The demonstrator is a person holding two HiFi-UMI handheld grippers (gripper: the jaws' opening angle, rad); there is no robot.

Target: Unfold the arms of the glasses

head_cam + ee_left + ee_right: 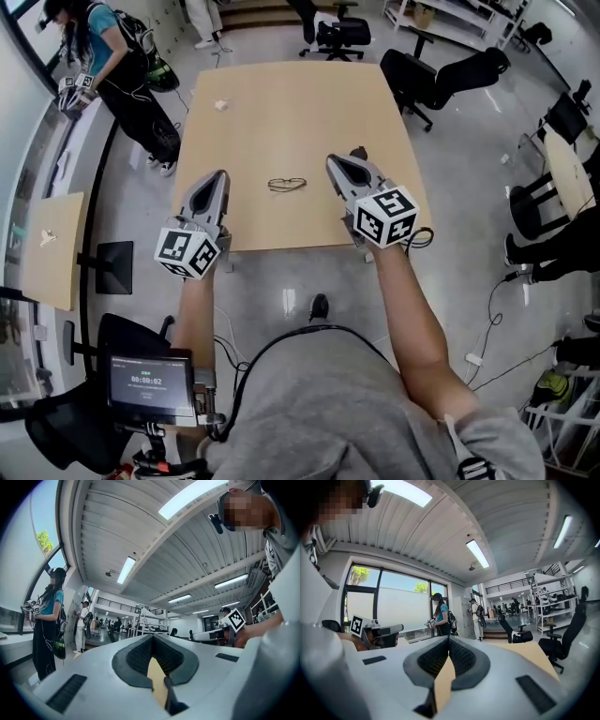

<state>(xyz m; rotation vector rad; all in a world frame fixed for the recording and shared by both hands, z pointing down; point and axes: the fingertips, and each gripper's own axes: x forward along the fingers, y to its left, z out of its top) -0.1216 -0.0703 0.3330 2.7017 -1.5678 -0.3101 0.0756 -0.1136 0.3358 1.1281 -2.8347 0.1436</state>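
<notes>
The glasses (287, 185) lie on the wooden bench (281, 103), between the left gripper (221, 175) and the right gripper (331, 161) — touching neither. Both sets of fingers are clenched on nothing.

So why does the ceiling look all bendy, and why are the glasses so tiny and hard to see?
Both gripper views: wide-angle lenses bow the ceiling and darken the corners; the ceiling lights glare white. Head view: sharp but looking from high up, so the glasses show only as a thin dark outline on the table.
</notes>
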